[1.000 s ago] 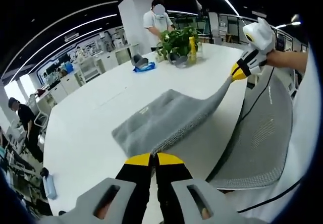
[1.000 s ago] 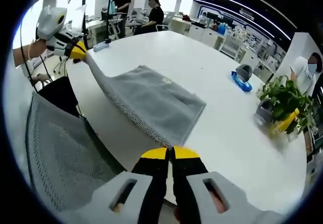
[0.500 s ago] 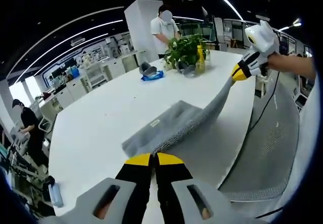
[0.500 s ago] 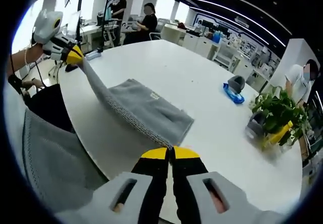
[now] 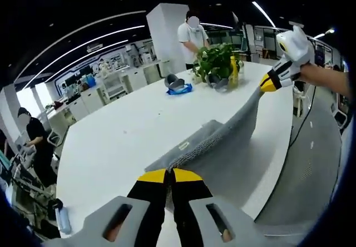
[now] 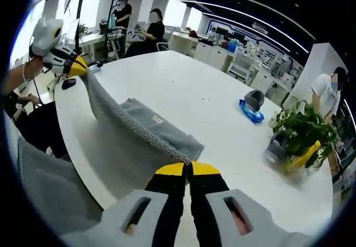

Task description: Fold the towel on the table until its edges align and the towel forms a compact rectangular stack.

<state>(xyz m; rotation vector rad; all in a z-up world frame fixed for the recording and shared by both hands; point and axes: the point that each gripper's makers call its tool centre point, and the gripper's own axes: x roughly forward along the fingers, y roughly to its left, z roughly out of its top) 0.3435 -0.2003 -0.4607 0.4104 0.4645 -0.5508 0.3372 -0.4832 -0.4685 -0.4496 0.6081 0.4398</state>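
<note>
wide bare table past towel; plant + blue item crowd far end.

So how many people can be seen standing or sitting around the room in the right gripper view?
3. One stands at far right behind the potted plant; two are at the desks beyond the table's far side, top left, one seated. More may be hidden.

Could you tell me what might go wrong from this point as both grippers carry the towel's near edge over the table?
1. The left gripper and right gripper each pinch only a corner of the grey towel; a slip would likely drop the lifted edge crooked.
2. The span between them sags slightly, so it may land wrinkled and misaligned.
3. The towel's far part rests loose on the white table and could drag instead of folding.
</note>
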